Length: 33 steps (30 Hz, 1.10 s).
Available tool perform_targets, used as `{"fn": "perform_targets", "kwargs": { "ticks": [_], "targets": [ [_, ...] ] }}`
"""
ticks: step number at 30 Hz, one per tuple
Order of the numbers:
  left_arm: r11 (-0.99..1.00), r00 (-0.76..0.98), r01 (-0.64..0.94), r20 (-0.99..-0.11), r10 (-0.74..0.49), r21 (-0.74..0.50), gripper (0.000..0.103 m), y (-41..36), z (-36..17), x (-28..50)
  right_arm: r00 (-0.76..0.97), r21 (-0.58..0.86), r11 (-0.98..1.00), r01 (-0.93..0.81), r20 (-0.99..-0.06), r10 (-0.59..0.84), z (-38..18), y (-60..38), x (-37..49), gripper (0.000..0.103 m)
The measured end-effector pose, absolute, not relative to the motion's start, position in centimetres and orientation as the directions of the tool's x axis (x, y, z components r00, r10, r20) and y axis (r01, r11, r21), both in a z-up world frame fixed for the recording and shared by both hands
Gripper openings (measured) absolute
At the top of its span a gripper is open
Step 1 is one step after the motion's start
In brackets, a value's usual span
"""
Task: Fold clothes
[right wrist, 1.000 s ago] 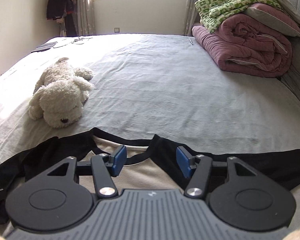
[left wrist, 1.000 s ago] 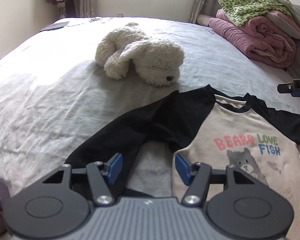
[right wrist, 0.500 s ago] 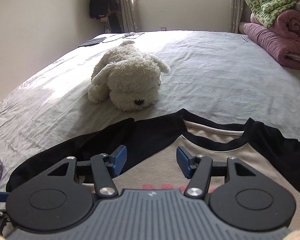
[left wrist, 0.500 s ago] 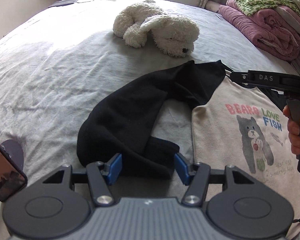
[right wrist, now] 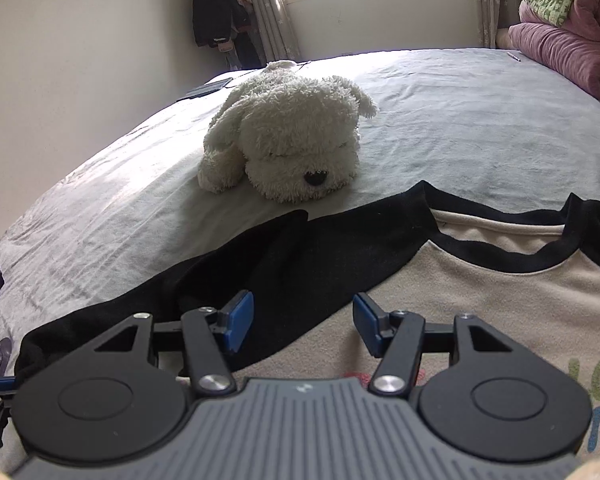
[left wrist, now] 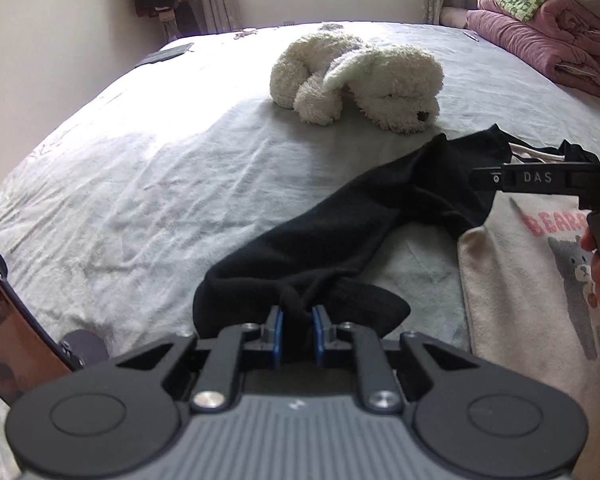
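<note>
Now the left hand-held gripper (left wrist: 296,330) has just closed on the black sleeve (left wrist: 340,236) at six o'clock, the right hand-held gripper (right wrist: 302,322) waits wide, and the shirt (right wrist: 480,300) is not folded yet.

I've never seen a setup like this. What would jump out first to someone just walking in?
Probably the fluffy white toy dog, lying mid-bed on the pale grey sheet. Just in front of it is a cream shirt with black sleeves, spread flat. The left gripper has just been closing and pinches the end of the black sleeve, while the right gripper hangs open over the shirt's shoulder.
</note>
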<state>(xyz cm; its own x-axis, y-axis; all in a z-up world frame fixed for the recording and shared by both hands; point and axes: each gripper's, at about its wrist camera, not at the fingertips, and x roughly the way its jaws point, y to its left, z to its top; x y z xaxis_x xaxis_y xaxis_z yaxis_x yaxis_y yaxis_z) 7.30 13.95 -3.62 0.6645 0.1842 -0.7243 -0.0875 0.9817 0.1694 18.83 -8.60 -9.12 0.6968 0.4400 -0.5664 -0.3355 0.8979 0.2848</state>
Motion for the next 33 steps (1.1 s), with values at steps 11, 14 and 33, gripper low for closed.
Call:
{"fn": "perform_targets", "kwargs": {
  "ticks": [11, 14, 33],
  "targets": [
    [0.921, 0.725, -0.226, -0.577, 0.376, 0.317, 0.015, 17.3, 3.1, 11.9, 0.701, 0.344, 0.875, -0.341, -0.526, 0.481, -8.6, -9.7, 18.6, 0.059],
    [0.912, 0.703, -0.236, -0.589, 0.398, 0.335, 0.014, 18.3, 3.8, 13.9, 0.702, 0.336, 0.879, -0.339, -0.531, 0.474, -8.7, -9.8, 18.7, 0.059],
    [0.764, 0.523, -0.295, -0.572, 0.632, 0.574, 0.017, 22.9, -2.3, 28.0, 0.695, 0.358, 0.882, -0.305, -0.55, 0.464, -9.7, -10.6, 19.3, 0.059]
  ]
}}
